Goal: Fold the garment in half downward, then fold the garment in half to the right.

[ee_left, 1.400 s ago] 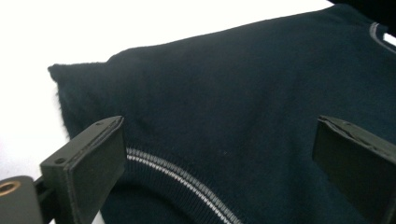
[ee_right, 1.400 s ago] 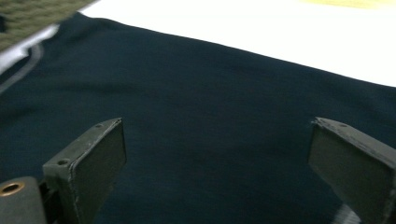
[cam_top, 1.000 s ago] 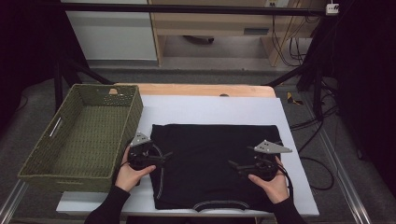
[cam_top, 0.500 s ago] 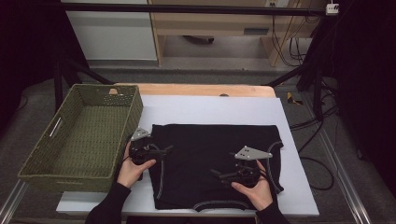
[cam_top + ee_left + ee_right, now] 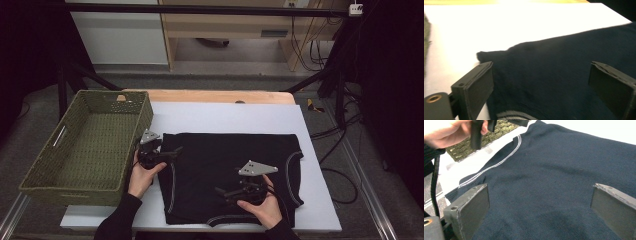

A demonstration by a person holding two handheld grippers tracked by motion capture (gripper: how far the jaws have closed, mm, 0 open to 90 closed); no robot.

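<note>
A black garment (image 5: pixel 230 170) with white stitching lies folded flat on the white table top (image 5: pixel 225 117). My left gripper (image 5: pixel 176 151) is at the garment's left edge and points right. Its jaws have just been closing a little but still stand wide apart. In the left gripper view the cloth's corner (image 5: pixel 499 53) lies under that gripper (image 5: pixel 540 65), untouched by the pads. My right gripper (image 5: pixel 222 192) hovers over the garment's near middle, pointing left. It is open (image 5: pixel 540 186) above the dark cloth (image 5: pixel 549 165), with nothing pinched.
A green woven basket (image 5: pixel 75 182) stands at the table's left, close beside the left hand. A wooden strip (image 5: pixel 210 96) borders the table's far edge. Cables (image 5: pixel 345 175) trail off on the floor to the right. Bare white table shows beyond the garment.
The right gripper has slid left from the garment's right edge to over its near middle. The left hand has shifted a little farther up the garment's left edge.
</note>
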